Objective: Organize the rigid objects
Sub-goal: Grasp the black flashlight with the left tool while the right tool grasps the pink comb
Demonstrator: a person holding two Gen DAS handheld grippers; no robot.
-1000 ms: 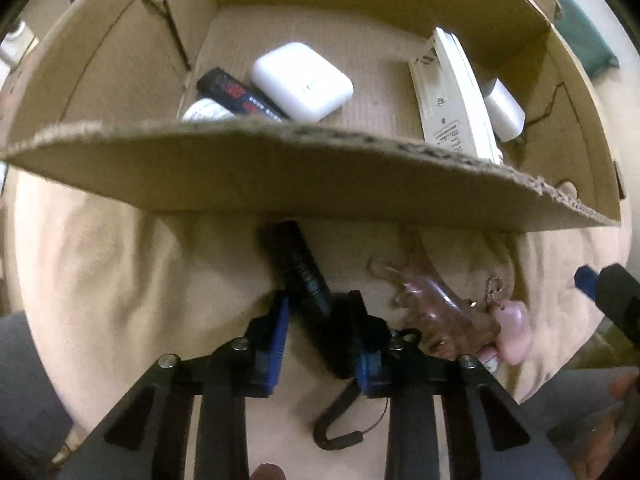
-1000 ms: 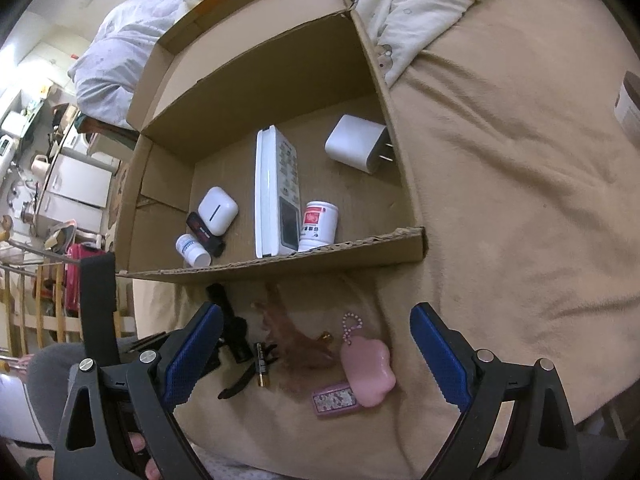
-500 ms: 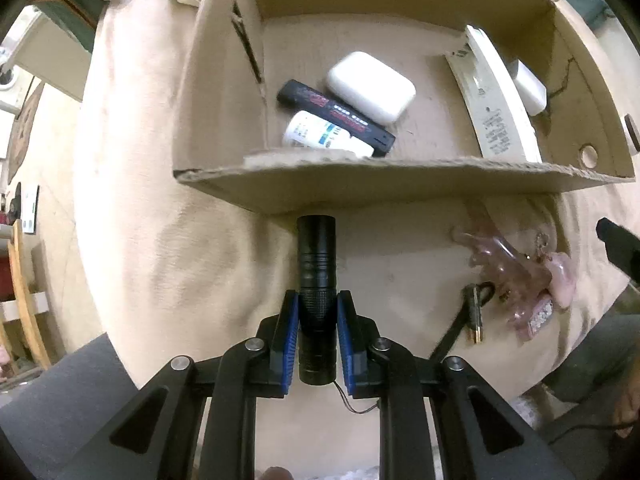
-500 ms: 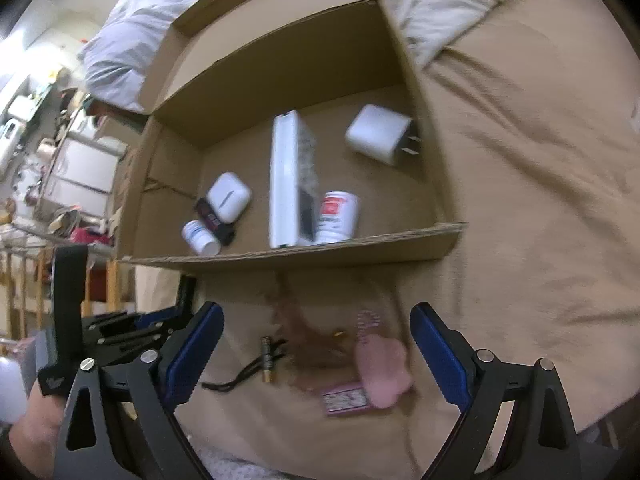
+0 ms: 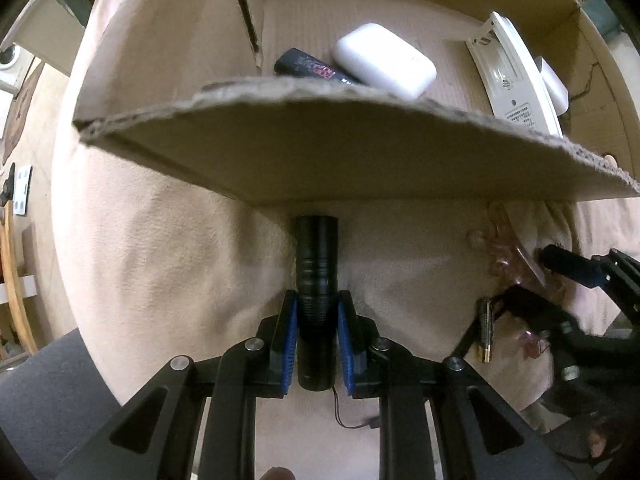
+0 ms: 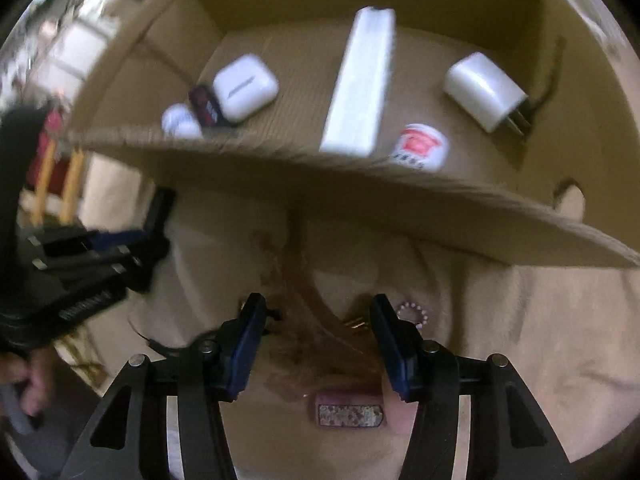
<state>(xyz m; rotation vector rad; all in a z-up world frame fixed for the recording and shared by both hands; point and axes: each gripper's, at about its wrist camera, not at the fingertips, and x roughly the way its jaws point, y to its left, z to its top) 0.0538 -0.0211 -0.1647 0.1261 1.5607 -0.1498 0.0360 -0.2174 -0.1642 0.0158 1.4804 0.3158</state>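
Cardboard box [image 5: 360, 148] sits on a tan blanket [image 5: 160, 260], its near wall rising just ahead of both claws. Inside it, seen over that wall from the right claw: a long white remote [image 6: 360, 80] ahead and slightly right of centre, a white charger plug [image 6: 484, 92] far right, a white earbud case [image 6: 245, 87] ahead to the left, a small red-and-white tub [image 6: 422, 146] just behind the wall beside the remote's near end, a dark stick-shaped item [image 6: 206, 108] touching the earbud case, and a small white bottle [image 6: 180, 122] leftmost.

Left gripper [image 5: 318, 344] points down at the blanket, clenched on a black flashlight [image 5: 317, 280]. Blue pads press both sides of the barrel; the flashlight's head juts forward past the fingertips, almost to the box wall. A thin cord trails behind its tail.

Right gripper [image 6: 318, 344] hangs low over the blanket outside the box, its jaws just been closing, now half spread. Between them lies a brownish translucent clip-like thing [image 6: 312, 320]; the view is blurred, and I see no pad pressing on it. A pink keychain piece with a glittery face [image 6: 348, 414] lies near the claw's base, its bead loop [image 6: 412, 314] just outside the right finger.

A battery [image 5: 485, 330] lies on the blanket right of the left claw, between the two tools.

A hand [image 6: 36, 388] grips the left tool's handle.
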